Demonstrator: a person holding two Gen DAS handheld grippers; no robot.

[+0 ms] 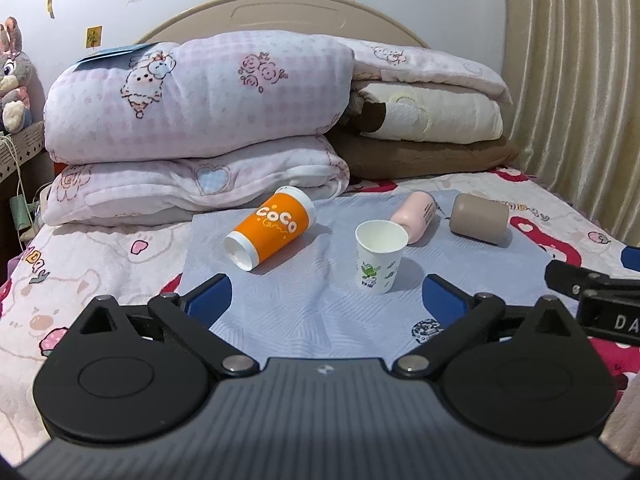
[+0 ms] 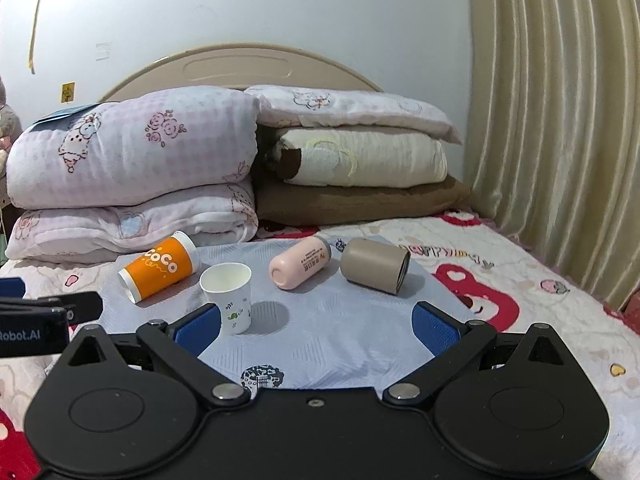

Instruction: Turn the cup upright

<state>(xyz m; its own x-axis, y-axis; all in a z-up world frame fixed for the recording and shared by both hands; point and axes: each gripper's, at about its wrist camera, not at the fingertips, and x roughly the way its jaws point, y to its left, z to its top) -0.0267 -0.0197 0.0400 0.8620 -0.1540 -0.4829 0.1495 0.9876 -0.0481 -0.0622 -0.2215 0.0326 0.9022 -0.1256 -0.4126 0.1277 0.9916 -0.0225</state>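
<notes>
A white paper cup (image 1: 379,255) (image 2: 228,296) with green print stands upright on a light blue cloth (image 1: 320,312) (image 2: 328,328). An orange "CoCo" cup (image 1: 270,226) (image 2: 158,270) lies on its side to its left. A pink cup (image 1: 414,216) (image 2: 298,264) and a taupe cup (image 1: 478,218) (image 2: 376,266) lie on their sides behind and to the right. My left gripper (image 1: 326,298) is open and empty, just short of the paper cup. My right gripper (image 2: 318,326) is open and empty, with the paper cup beside its left finger.
Folded quilts (image 1: 192,120) (image 2: 132,168) and pillows (image 1: 428,120) (image 2: 360,160) are stacked at the bed's head. A curtain (image 1: 580,80) (image 2: 560,120) hangs at the right. Each gripper shows at the edge of the other's view: the right one (image 1: 600,296), the left one (image 2: 44,316).
</notes>
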